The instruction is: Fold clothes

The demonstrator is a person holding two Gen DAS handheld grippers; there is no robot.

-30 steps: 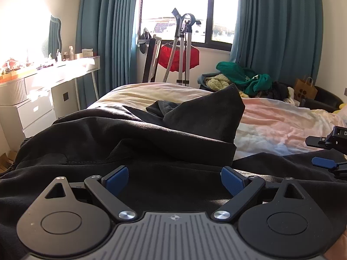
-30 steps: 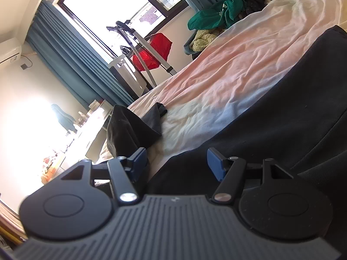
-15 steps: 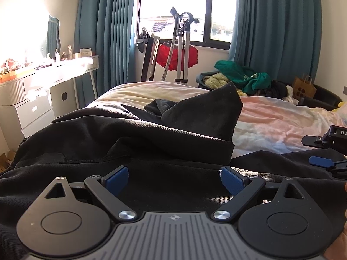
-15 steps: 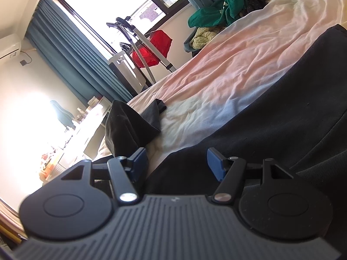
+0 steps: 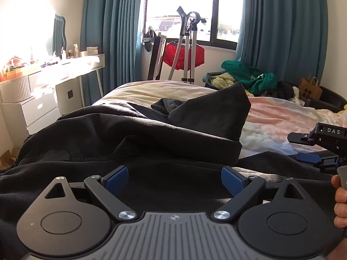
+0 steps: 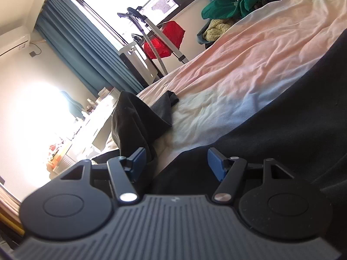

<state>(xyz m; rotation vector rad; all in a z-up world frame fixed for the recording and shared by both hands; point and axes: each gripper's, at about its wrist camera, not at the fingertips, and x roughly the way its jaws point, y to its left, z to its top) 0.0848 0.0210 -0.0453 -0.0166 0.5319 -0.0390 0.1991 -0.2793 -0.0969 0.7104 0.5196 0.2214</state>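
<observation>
Both hand-held grippers (image 5: 174, 178) (image 6: 175, 162) wide apart, empty.

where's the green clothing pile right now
In the left wrist view the green clothing pile sits past the far side of the bed, right of the red garment hanging below the window, before the right-hand curtain.

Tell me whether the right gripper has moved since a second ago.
Yes. In the left wrist view the right gripper has crept leftward over the black garment, further in from the frame's right edge.

Matt black cloth garment (image 5: 134, 143) (soft, creased) on a rumpled cotton-like bedsheet (image 5: 279, 119).
</observation>
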